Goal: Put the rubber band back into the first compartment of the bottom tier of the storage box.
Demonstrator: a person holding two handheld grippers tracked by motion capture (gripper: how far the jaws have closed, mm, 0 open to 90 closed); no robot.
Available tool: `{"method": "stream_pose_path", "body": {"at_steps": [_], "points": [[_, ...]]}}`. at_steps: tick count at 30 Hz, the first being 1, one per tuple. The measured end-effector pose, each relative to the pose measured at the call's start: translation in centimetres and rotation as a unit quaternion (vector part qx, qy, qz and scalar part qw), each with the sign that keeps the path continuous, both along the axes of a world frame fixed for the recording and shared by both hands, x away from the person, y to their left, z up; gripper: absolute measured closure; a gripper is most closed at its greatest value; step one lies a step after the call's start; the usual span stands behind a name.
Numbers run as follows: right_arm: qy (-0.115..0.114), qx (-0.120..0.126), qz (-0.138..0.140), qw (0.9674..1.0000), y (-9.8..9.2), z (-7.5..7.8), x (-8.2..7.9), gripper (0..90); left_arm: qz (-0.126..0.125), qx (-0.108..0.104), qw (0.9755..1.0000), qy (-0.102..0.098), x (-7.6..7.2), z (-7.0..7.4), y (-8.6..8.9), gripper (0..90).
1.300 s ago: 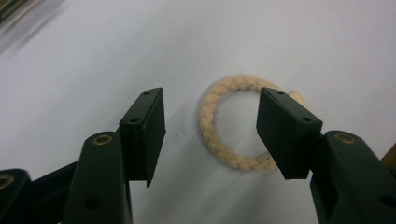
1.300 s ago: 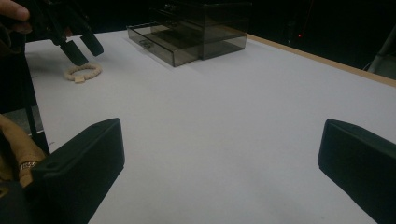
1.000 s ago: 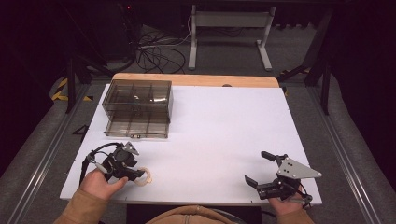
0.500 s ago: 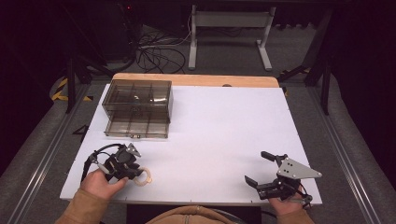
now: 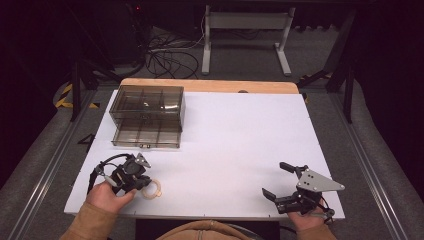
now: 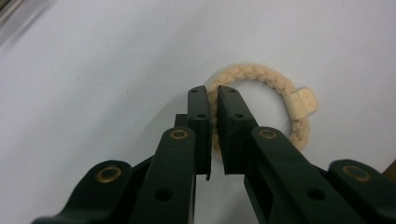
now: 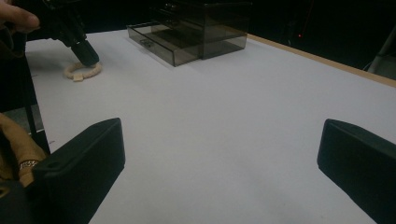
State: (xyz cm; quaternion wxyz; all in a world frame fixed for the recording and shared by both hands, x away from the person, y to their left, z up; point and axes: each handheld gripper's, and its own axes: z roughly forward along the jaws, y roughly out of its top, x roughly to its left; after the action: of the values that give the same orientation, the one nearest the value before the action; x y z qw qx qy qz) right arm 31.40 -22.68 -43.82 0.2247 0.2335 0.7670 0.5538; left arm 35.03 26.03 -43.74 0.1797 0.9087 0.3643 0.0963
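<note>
At the far left of the high view, a hand (image 5: 106, 196) in a tan sleeve holds the left gripper (image 5: 141, 183) at the near left part of the white table (image 5: 235, 135). It points down at a rope ring (image 5: 151, 189) that lies flat on the table just in front of the hand. In the left gripper view the ring (image 6: 275, 86) is a braided, cream-coloured loop with a small flat tab on its far right side. The jaws have just been closing, and they now stand almost together, clamped on the ring's left side: one jaw is outside the loop, the other inside it, with the rope pinched between the pads.

Farther back on the left, well apart from the ring, a smoky clear box (image 5: 147, 102) stands near the table's far left corner. Its lower drawer (image 5: 147, 134) is pulled out toward the person. In the right gripper view the box (image 7: 205, 25) and its drawer appear beyond the ring (image 7: 83, 71).

The middle of the table is bare white.

At the near right, the right gripper (image 5: 277, 182) is held low over the table, well apart from everything else, a grey three-cornered plate on top. Its jaws stand wide apart with nothing between them.
</note>
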Motion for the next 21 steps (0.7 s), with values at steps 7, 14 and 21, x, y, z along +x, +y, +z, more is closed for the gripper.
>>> {"method": "stream_pose_path", "body": {"at_steps": [7,14,21], "points": [[0.000,0.000,0.000,1.0000,0.0,0.0,0.0,1.2,0.002,-0.020,0.9997,-0.012,-0.2,0.6,0.3,84.4],[-0.001,0.000,0.000,1.0000,0.0,0.0,0.0,1.2,0.012,-0.057,0.9971,-0.050,-0.6,1.6,1.0,84.4],[0.000,0.000,0.000,1.0000,0.0,0.0,0.0,1.2,0.022,-0.103,0.9898,-0.096,-1.1,2.6,1.8,84.4]]}}
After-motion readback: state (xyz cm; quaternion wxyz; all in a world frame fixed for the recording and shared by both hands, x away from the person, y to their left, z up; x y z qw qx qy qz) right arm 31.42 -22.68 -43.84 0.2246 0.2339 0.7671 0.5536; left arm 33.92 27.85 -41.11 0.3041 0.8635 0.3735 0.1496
